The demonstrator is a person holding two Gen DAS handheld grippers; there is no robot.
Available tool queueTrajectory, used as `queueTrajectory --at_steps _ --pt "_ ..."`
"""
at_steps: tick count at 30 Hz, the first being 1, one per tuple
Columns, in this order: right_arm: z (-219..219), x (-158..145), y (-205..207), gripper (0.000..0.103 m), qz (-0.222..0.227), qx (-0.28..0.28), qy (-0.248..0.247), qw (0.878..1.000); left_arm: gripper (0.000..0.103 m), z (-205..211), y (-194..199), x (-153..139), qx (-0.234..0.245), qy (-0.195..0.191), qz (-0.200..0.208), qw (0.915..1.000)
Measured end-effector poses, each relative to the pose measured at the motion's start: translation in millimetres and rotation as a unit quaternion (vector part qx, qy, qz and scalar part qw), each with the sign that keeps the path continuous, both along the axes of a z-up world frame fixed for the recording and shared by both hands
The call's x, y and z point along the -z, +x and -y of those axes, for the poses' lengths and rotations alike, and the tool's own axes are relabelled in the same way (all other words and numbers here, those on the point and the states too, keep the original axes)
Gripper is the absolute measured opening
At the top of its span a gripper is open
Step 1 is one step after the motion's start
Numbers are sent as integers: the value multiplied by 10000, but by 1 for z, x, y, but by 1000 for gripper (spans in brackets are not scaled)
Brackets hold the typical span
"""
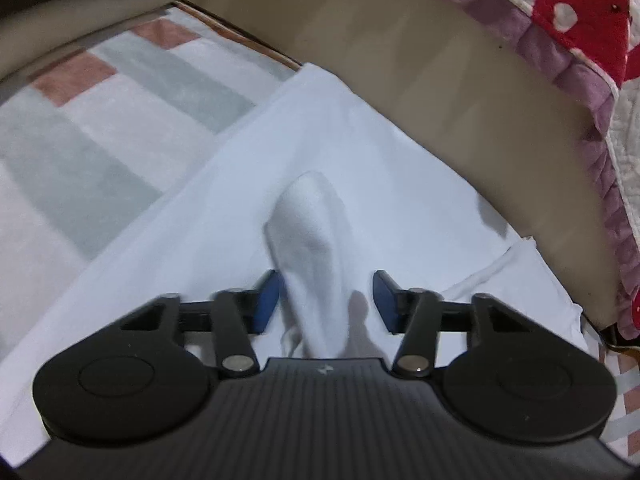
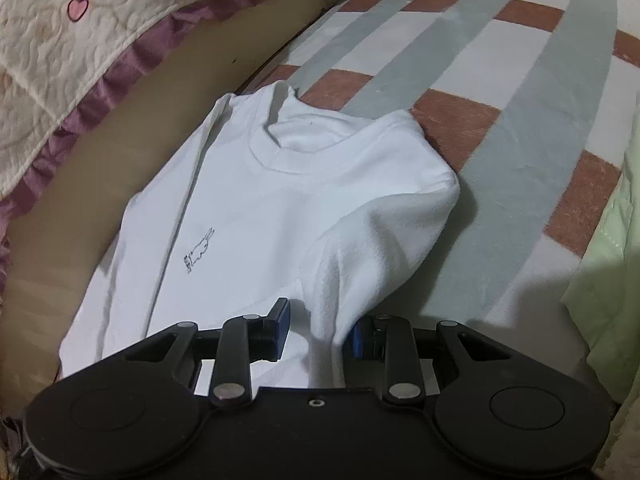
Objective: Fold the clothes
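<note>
I am working over a blanket [image 2: 472, 92] checked in white, grey-green and brick-red, spread flat as my surface. A white T-shirt [image 2: 256, 208] lies directly on it, collar pointing away from me, its far side resting partly on a tan board [image 1: 460, 92] that runs along the blanket's edge. Beyond the board lies a cream quilt [image 2: 52, 40] with a purple frill and red heart patches. At my right a pale green cloth [image 2: 608, 264] lies on the blanket too.
</note>
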State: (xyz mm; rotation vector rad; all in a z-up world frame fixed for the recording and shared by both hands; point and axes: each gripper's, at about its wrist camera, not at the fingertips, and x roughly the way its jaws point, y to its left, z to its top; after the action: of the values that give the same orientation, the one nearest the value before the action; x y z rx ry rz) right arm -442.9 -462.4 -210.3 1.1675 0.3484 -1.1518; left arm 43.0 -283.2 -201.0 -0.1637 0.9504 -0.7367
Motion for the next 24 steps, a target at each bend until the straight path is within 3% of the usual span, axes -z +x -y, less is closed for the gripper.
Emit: queueTrajectory --at_steps 3,5,7,10,13,15,17,19,21,22,24 --pt "0 0 4 28 -153 -85 -121 9998 4 7 -15 -16 -58 480 1026 9935" --pt "1 0 8 22 -349 -191 -216 9990 5 8 -26 -26 -248 770 1760 9811" --pt "1 0 10 19 -462 -223 -264 9983 6 8 -28 -29 -435 951 2140 9712" --pt "2 1 8 15 -434 -165 -244 9986 6 8 -15 -24 -542 1268 2222 9652" --pt "3 3 4 16 -298 -64 -187 9994 10 -5 -11 -29 -622 1131 2066 9699" --pt "4 4 0 21 -92 56 -136 9998 18 -11 -22 -36 -317 817 2011 9756" --pt "5 5 -2 29 73 141 -114 9998 32 -5 -39 -36 355 706 2030 9760" --pt "6 4 -1 35 136 165 -137 9997 33 13 -51 -27 814 1037 2144 9678" --pt "6 4 -2 36 137 204 -163 9996 33 23 -49 -16 755 1390 2257 9613" --pt "7 4 -3 36 148 250 -169 9994 35 24 -44 -13 579 1450 2176 9635" --pt "10 4 -7 38 145 431 -228 9987 37 14 -24 -9 150 1176 1665 9789"
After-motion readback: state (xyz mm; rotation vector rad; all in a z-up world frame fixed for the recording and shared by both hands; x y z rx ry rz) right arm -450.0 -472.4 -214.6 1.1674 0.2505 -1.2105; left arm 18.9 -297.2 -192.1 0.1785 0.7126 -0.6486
